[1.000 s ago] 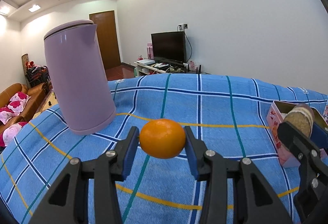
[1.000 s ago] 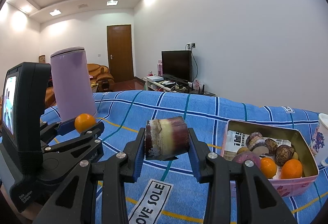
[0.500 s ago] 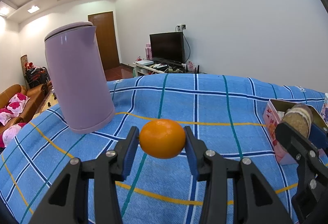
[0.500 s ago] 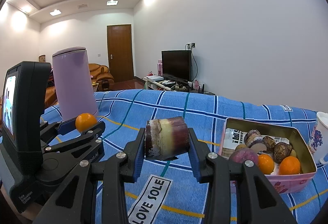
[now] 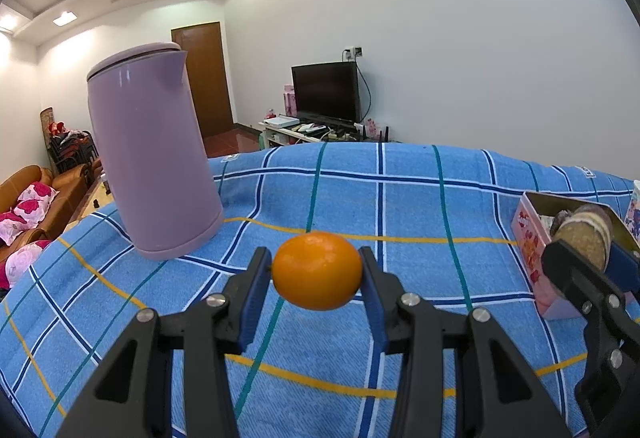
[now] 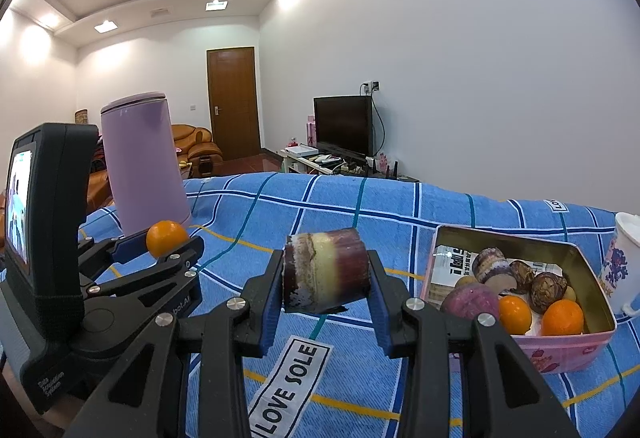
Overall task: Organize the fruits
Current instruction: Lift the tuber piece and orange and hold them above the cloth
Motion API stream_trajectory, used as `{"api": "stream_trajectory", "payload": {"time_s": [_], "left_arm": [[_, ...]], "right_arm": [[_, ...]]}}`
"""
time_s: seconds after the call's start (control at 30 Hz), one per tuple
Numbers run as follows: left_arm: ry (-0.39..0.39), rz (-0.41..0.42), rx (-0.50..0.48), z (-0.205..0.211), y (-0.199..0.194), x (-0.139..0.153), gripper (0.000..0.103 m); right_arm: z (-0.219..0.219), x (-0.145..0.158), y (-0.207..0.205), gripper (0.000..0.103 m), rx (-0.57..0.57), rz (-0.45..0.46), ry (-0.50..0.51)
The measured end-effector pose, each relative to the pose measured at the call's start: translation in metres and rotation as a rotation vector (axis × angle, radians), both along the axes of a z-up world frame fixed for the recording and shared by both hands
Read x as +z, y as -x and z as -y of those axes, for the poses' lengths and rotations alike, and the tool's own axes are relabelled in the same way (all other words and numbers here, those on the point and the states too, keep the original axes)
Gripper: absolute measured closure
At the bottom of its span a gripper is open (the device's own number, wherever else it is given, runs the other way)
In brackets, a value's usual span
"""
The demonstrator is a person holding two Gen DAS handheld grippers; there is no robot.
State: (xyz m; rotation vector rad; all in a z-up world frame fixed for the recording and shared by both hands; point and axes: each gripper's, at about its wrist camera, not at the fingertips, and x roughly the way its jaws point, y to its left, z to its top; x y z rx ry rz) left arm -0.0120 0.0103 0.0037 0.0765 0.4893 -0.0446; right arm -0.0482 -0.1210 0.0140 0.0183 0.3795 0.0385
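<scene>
The left gripper (image 5: pixel 318 272) is clamped on a small round orange tangerine (image 5: pixel 317 270), both blue pads pressing its sides and holding it clear above the blue checked tablecloth (image 5: pixel 400 205). The right gripper (image 6: pixel 325 272) is clamped on a short cut cylinder of purple-and-yellow sugar cane (image 6: pixel 324 270), lying crosswise between its pads and likewise lifted off the cloth.

The landmark is the open pink rectangular tin box (image 6: pixel 560 348) with a gold lining. The cane piece hangs just to the left of the box, near its left wall; the tangerine is further left still, well apart from the box. Inside the box lie two more orange tangerines (image 6: pixel 562 316), a purple round fruit (image 6: pixel 468 302), more cane pieces and some brown mottled fruits (I cannot tell which kind). A tall lilac plastic electric kettle (image 5: pixel 152 165) stands upright on the cloth, far left of the box. A white floral mug (image 6: pixel 620 262) stands just right of the box.
</scene>
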Motion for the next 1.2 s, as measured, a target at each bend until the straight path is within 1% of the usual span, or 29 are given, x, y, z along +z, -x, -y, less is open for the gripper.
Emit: {"api": "stream_trajectory", "payload": {"time_s": [0.6, 0.87, 1.2], "left_arm": [[-0.011, -0.004, -0.015, 0.007, 0.006, -0.001, 0.057], [-0.026, 0.001, -0.030, 0.017, 0.013, -0.001, 0.057], [-0.035, 0.000, -0.067, 0.030, 0.021, 0.001, 0.057]], "right_arm": [[0.002, 0.000, 0.003, 0.062, -0.009, -0.005, 0.000], [0.013, 0.000, 0.011, 0.062, -0.022, -0.004, 0.001], [0.022, 0.000, 0.023, 0.063, -0.034, 0.002, 0.027]]}}
